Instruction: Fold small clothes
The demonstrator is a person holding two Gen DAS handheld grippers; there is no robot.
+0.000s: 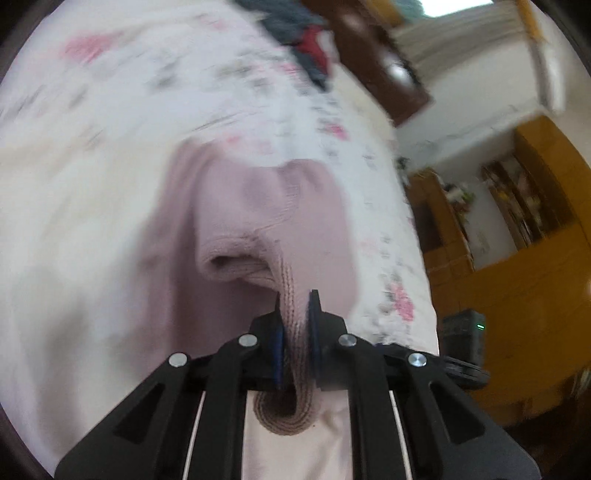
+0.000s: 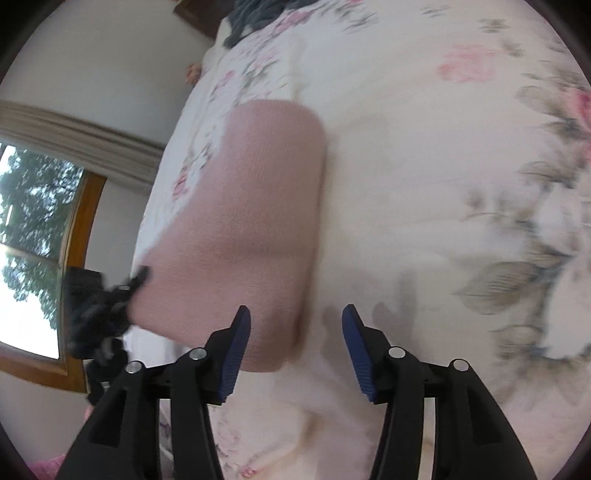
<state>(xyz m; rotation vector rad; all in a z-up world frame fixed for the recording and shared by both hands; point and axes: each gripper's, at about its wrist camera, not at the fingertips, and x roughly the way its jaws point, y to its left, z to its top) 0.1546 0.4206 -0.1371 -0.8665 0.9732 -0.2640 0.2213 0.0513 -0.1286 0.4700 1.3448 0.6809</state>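
Left gripper (image 1: 295, 325) is clamped on the ribbed cuff edge of the pink knit garment (image 1: 266, 221), low centre of the left wrist view; the cuff loops out behind the pads, and the rest of the piece trails up toward mid-frame over the floral bedsheet (image 1: 110, 147). Right gripper (image 2: 296, 332) is spread wide with nothing between the pads, hovering over the sheet at bottom centre of its view, with the pink knit garment (image 2: 255, 221) centre-left and its near corner just beside the left pad. From that side the piece reads as a flat rounded rectangle, so at least one fold looks done. Both frames are blurry. My read: mid-fold, left carrying an end across; final fold and smoothing remain. A dark clothes pile (image 1: 291, 33) at top of frame looks unfolded.
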